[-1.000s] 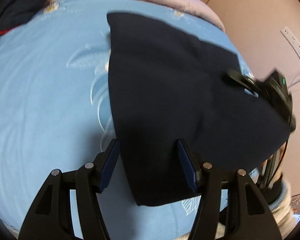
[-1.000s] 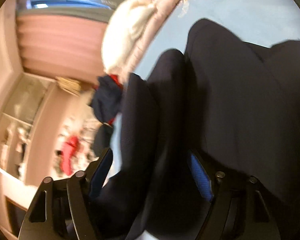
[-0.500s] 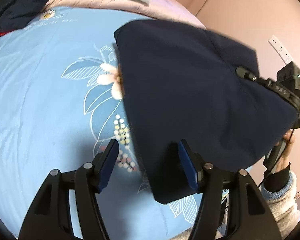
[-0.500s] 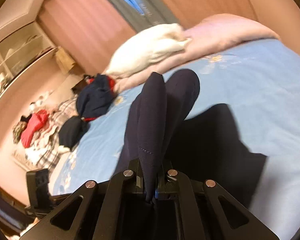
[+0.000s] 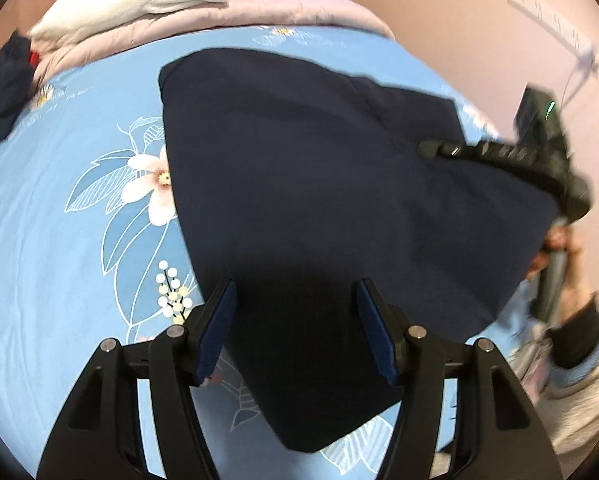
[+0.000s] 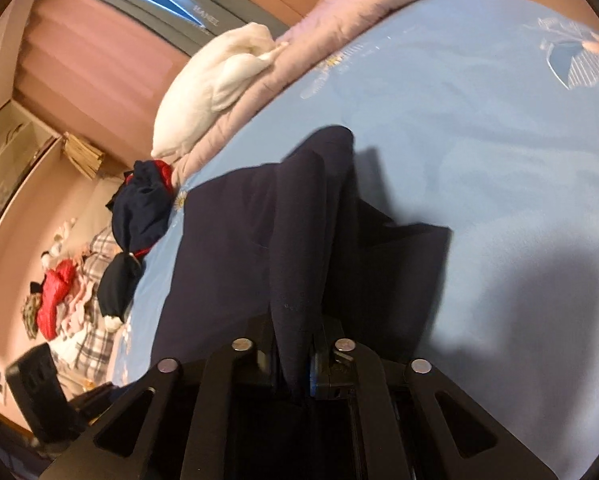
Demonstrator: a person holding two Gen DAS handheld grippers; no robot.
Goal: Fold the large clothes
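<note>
While the dark navy garment (image 5: 299,184) lies spread over the blue floral sheet (image 5: 59,240) of the bed, we see it from two sides. In the left wrist view our left hand-held gripper (image 5: 295,328) hangs over the garment's near part with its blue pads (image 5: 219,328) spread wide, cloth showing between them but neither pad pressing on it. At the right edge of that view the right hand-held gripper (image 5: 499,152) sits at the garment's far corner, and the hand (image 5: 559,248) gripping its handle shows a dark cuff under a pale fleecy sleeve. In the right wrist view the right hand-held gripper (image 6: 295,356) pinches a bunched fold of the garment (image 6: 299,240); its jaws are just easing apart, yet the pads press the cloth, which rises from them in a ridge while the rest trails flat on the sheet (image 6: 479,140). Beyond, a white blanket (image 6: 215,84) rests on a pink quilt (image 6: 339,12) at the bed's far edge, a navy-and-red heap (image 6: 143,208) lies just beside it, and more clothes (image 6: 59,304) are piled on the floor.
</note>
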